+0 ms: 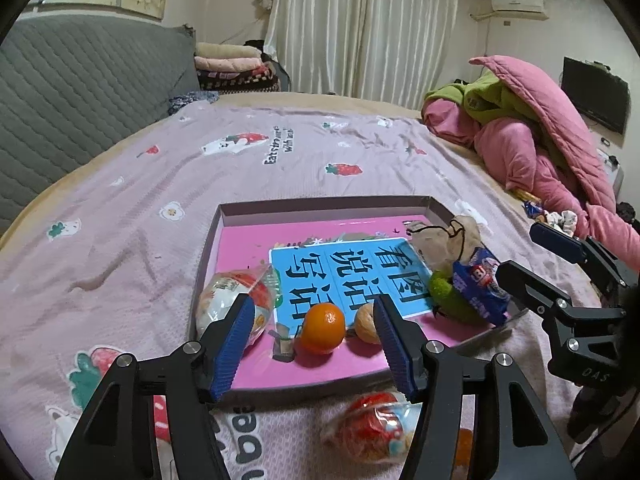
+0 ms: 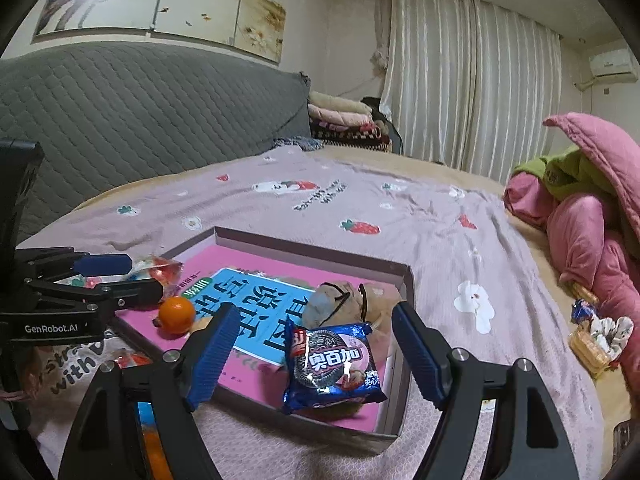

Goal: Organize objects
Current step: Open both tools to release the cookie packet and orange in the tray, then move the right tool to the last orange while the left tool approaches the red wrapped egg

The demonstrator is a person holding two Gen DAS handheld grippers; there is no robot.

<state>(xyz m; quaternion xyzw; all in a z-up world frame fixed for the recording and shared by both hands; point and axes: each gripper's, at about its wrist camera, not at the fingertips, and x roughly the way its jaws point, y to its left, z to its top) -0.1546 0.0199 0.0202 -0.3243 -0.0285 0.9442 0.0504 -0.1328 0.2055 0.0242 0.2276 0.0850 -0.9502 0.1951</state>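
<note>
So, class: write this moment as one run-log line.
left gripper: open, empty | right gripper: open, empty | box: holds orange, walnut, cookie packet | wrapped snack: outside box

Soft, even indoor light, dim at the closed curtains [image 1: 360, 28]; faint shadows. Strong fisheye bending, black corner vignette, slight blur near the lower edge.

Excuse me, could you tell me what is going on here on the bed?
A person with two handheld grippers is sorting small things into a shallow box on the bed. The left gripper and the right gripper both stand open and empty. An orange, a walnut and a blue cookie packet already lie inside; another red snack bag waits outside.
</note>
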